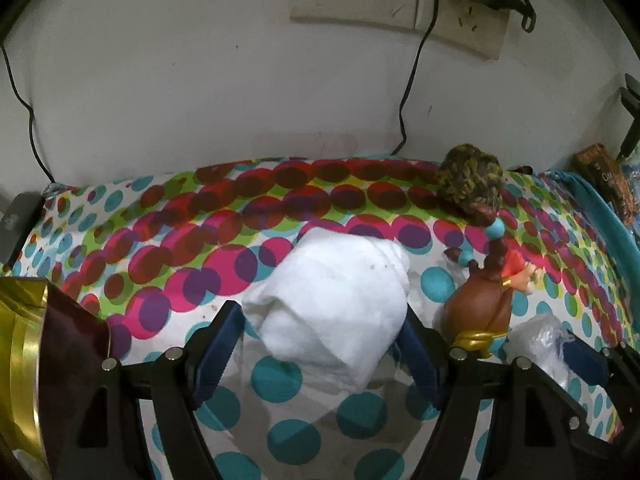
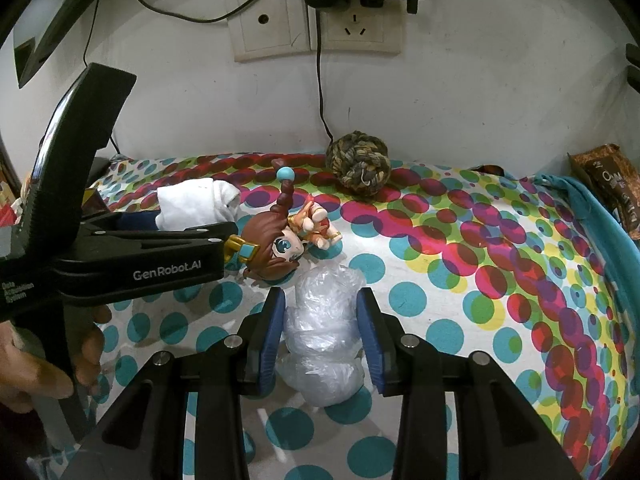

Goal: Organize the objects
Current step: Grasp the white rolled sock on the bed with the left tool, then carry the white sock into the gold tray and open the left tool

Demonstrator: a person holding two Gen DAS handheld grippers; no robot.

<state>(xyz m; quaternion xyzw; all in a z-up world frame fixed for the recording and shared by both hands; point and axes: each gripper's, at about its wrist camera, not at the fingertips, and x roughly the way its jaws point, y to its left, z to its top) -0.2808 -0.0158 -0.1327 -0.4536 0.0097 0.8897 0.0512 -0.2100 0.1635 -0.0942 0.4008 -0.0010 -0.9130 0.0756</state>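
Crinkled glossy plastic bag (image 2: 326, 332); soft white cloth roll (image 1: 332, 300).

One white cloth roll (image 1: 332, 300) is lying on the dotted sheet (image 2: 460, 272). One clear plastic bag (image 2: 326, 332), crumpled, is sitting there too. One figurine (image 2: 280, 236) with brown hair is lying on its side. One rope ball (image 2: 358, 166) is resting near the wall. One brown packet (image 2: 612, 192) is showing at the right edge. Two wall sockets (image 2: 312, 24) are hanging side by side. One gold tin (image 1: 20, 360) is showing at the left edge. Two grippers are working here: left (image 1: 320, 344) and right (image 2: 322, 336).
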